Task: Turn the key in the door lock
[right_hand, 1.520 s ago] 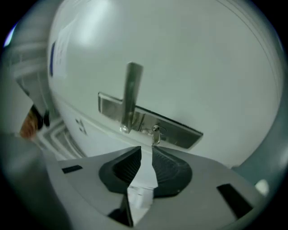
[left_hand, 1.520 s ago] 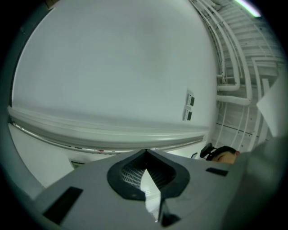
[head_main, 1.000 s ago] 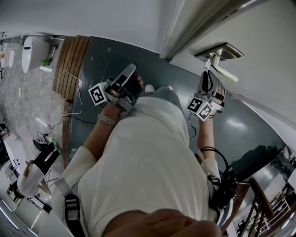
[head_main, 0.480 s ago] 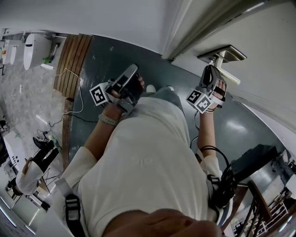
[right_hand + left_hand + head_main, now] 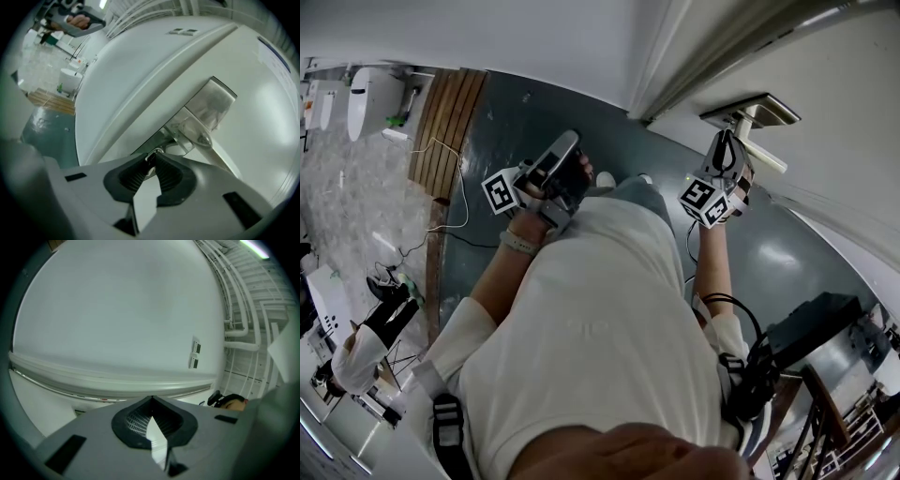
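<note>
Your right gripper (image 5: 151, 165) hides most of what matters. Its black ribbed pads (image 5: 169, 176) cover nearly all of the small silver metal key (image 5: 151, 158), so only a sliver of bright metal shows at the tips. You cannot see the keyhole of the door lock, which sits behind that sliver under the brushed silver lever handle (image 5: 199, 137). The gripper's grey body cuts off the lower end of the lever.

In the head view the key cannot be made out at all. The right gripper (image 5: 727, 142) and its marker cube (image 5: 705, 200) stand in front of it, just below the rectangular silver handle plate (image 5: 752, 109) on the white door (image 5: 834, 122).

The right jaws are drawn in tight on the key. The pads press it from both sides at the very tips, and a wedge-shaped gap is left behind them. The key stands in the door just beneath the handle.

Your left gripper (image 5: 565, 142) is well apart from the door, out in front of your chest, over the dark grey-green floor (image 5: 502, 131). In the left gripper view its jaws (image 5: 151, 405) are closed tip to tip with nothing between them. Past them you see only a plain white wall (image 5: 117, 310).
</note>
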